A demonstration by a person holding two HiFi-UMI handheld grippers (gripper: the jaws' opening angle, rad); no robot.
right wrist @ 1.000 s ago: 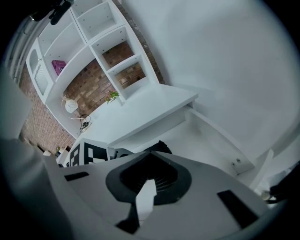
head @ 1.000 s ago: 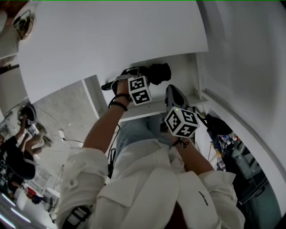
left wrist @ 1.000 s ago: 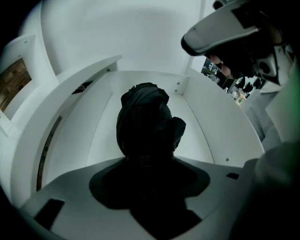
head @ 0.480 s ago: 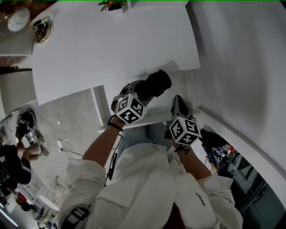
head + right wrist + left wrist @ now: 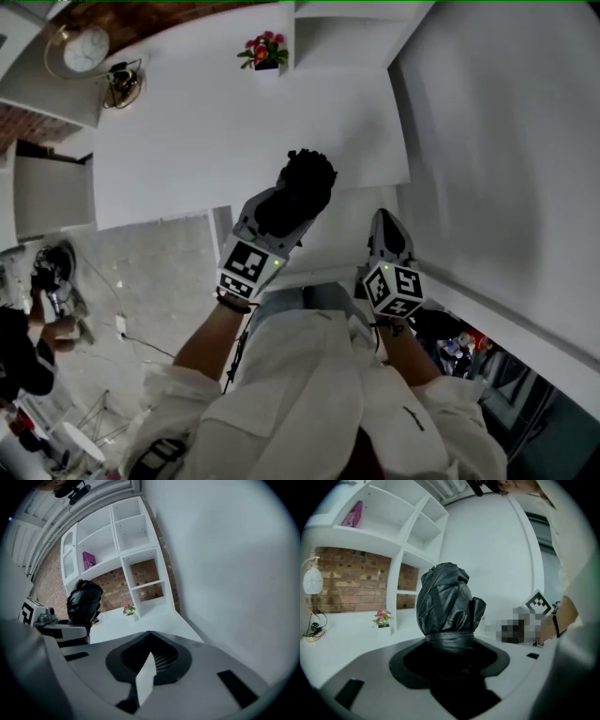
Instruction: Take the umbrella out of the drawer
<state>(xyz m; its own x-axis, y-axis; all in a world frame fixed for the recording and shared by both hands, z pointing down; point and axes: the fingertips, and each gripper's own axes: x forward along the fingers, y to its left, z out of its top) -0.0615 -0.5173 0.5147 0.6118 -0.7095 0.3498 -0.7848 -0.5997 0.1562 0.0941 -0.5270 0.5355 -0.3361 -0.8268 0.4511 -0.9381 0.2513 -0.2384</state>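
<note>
Clamping the black umbrella upright, left gripper, right gripper seemingly closed, empty

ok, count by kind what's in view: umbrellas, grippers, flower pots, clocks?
umbrella: 1
grippers, left gripper and right gripper: 2
flower pot: 1
clock: 1
Total: 5

The left tongs have lifted and swung the black umbrella round. It pointed toward the right of the frame by the drawer; now it points toward the top, overlapping the white counter. The right tongs have risen alongside.
</note>
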